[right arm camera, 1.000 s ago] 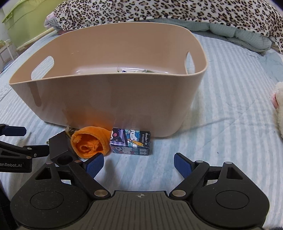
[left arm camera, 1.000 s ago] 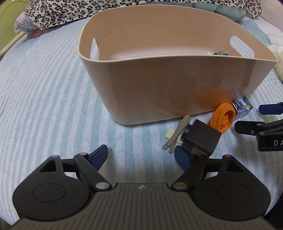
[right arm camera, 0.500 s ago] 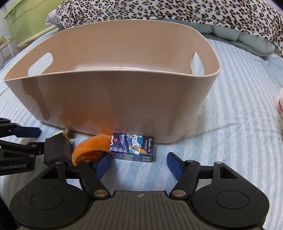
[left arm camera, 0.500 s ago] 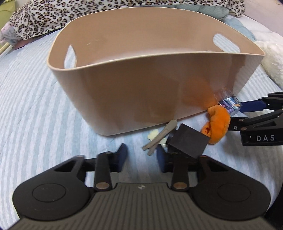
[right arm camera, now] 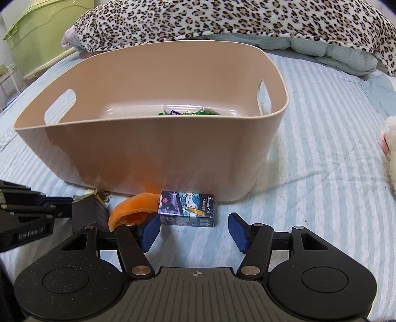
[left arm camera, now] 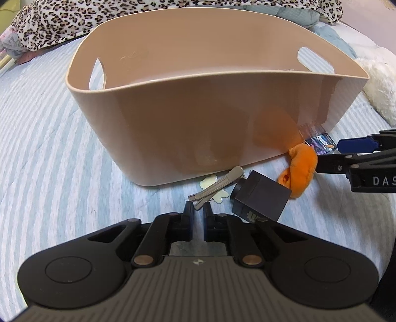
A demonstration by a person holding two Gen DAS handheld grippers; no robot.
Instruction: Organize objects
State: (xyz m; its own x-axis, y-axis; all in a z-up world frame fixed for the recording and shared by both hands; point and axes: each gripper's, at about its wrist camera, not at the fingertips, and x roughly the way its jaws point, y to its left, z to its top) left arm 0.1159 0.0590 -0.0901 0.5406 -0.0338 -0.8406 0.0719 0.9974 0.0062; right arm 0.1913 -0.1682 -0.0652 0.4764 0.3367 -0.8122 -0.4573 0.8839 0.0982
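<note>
A beige tub (left arm camera: 198, 119) stands on the striped bed; it also shows in the right wrist view (right arm camera: 158, 148). In front of it lie grey hair clips (left arm camera: 217, 184), a black cube (left arm camera: 262, 198), an orange plush (left arm camera: 300, 168) and a cartoon-printed box (right arm camera: 188, 209). My left gripper (left arm camera: 197, 218) is nearly shut with the tip of a hair clip between its fingertips. My right gripper (right arm camera: 194, 231) is open just before the printed box, its left finger against the orange plush (right arm camera: 133, 214).
A leopard-print blanket (right arm camera: 222, 19) lies behind the tub. A white plush toy (right arm camera: 389, 158) lies at the right. A green packet (right arm camera: 190, 111) sits inside the tub. A green cabinet (right arm camera: 37, 37) stands at the far left.
My left gripper has closed from wide open to nearly shut and shifted left onto the hair clip's tip. My right gripper has risen a little and narrowed slightly around the printed box.
</note>
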